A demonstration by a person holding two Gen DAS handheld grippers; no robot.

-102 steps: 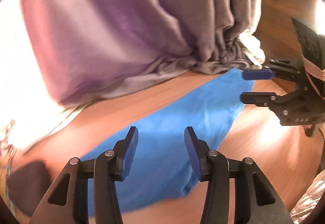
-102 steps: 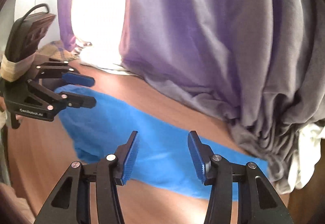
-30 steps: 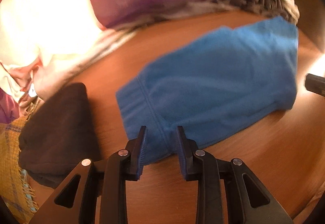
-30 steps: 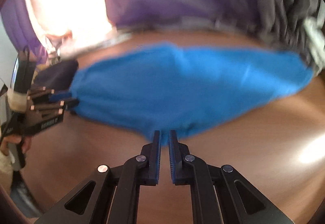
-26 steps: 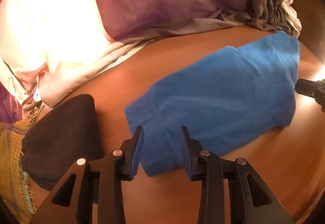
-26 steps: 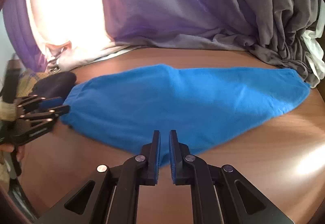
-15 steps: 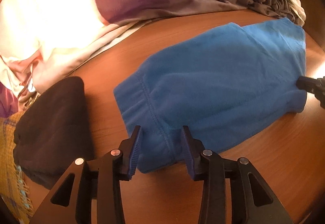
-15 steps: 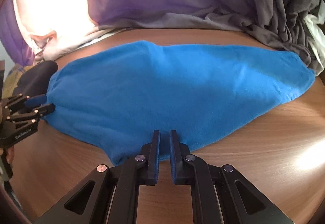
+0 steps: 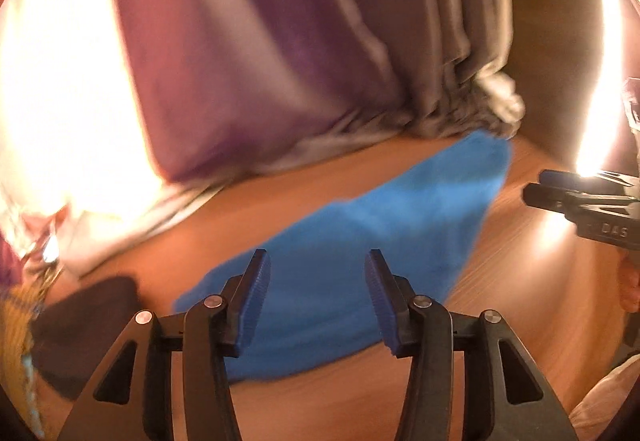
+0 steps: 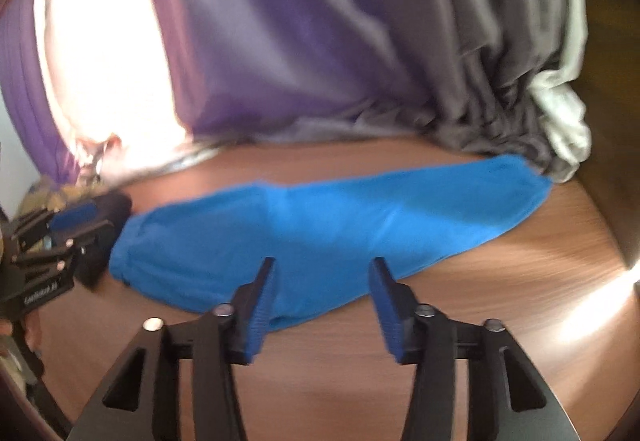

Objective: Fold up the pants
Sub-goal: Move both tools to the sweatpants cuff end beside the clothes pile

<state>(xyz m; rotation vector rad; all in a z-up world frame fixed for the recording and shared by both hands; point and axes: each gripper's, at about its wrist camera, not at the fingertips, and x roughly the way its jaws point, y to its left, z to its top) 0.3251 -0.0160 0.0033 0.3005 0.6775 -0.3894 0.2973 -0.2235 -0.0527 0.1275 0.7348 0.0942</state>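
Blue pants [image 10: 320, 229] lie folded flat, one long strip on the wooden counter [image 10: 500, 305], below a purple curtain [image 10: 280, 33]. Left tongs [image 9: 316, 297] and right tongs [image 10: 322, 299] have just been opening; both released, nothing between them. Only the left view shows the right tongs' side lettering.

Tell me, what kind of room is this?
Probably a room at home, maybe a bedroom. Long purple curtains hang by a bright window, and blue pants lie on a wooden table.

bare wooden table [image 10: 500, 321] near side, hanging curtain [image 10: 320, 41] crowding far edge, dark cloth [image 9: 88, 321] left
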